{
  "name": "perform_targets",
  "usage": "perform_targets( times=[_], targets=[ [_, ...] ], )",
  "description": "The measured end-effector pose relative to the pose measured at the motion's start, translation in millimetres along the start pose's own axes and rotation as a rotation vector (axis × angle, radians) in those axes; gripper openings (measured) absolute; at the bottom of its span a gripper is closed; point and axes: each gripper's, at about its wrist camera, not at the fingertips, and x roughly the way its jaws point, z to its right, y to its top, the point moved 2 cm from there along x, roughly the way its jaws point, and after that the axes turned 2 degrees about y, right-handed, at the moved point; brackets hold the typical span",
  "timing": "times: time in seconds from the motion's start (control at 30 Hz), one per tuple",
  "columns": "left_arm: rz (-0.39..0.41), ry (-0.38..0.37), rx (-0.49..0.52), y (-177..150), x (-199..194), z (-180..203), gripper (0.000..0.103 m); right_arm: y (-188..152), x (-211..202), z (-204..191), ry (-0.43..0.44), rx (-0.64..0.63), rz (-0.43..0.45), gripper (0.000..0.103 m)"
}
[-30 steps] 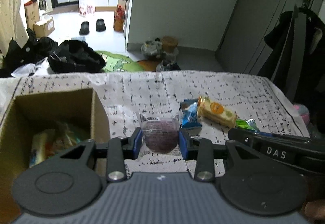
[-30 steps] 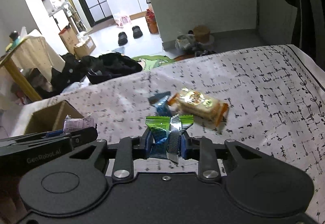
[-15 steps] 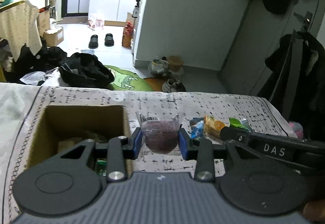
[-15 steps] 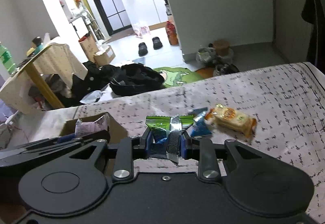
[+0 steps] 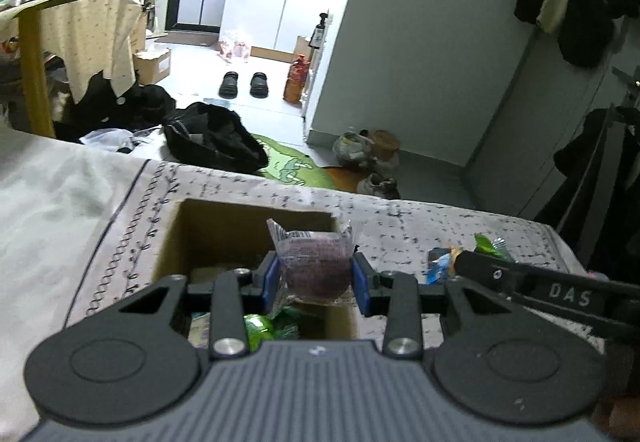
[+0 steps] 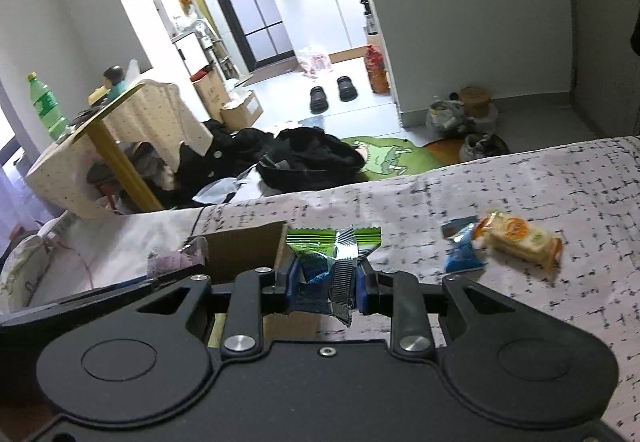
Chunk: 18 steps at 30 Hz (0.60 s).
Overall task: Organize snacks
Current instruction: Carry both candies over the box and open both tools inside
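Observation:
My left gripper (image 5: 315, 280) is shut on a clear packet with a dark purple snack (image 5: 314, 266) and holds it over the open cardboard box (image 5: 176, 230), which has several snacks inside. My right gripper (image 6: 326, 284) is shut on a green and blue snack packet (image 6: 334, 248) and holds it just right of the box (image 6: 240, 246). On the patterned cloth lie an orange-labelled cake packet (image 6: 518, 242) and a blue packet (image 6: 460, 254) beside it. The right gripper's arm and its green packet (image 5: 488, 244) show at the right of the left wrist view.
The box stands on a bed or table covered by a white cloth with black marks (image 6: 540, 181). Beyond its far edge the floor holds a black bag (image 5: 212, 141), a green mat (image 5: 292, 165) and shoes. A yellow-legged table (image 6: 116, 157) stands at the left.
Both grippers have risen and moved left with their packets. The left one has gone from the cloth beside the box to above the box. The right one has come up to the box's right edge.

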Motion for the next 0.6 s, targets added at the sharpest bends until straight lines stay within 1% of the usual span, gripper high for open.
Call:
perform_targets(
  times=[0.37, 0.6],
  targets=[
    [-0.038, 0.009, -0.071, -25, 0, -36, 0.037, -13, 10, -39, 0.061, -0.036, -0.062, 0.027],
    [-0.079, 0.014, -0.085, -40, -4, -54, 0.037, -25, 18, -60, 0.079, -0.063, -0.089, 0.027]
  ],
)
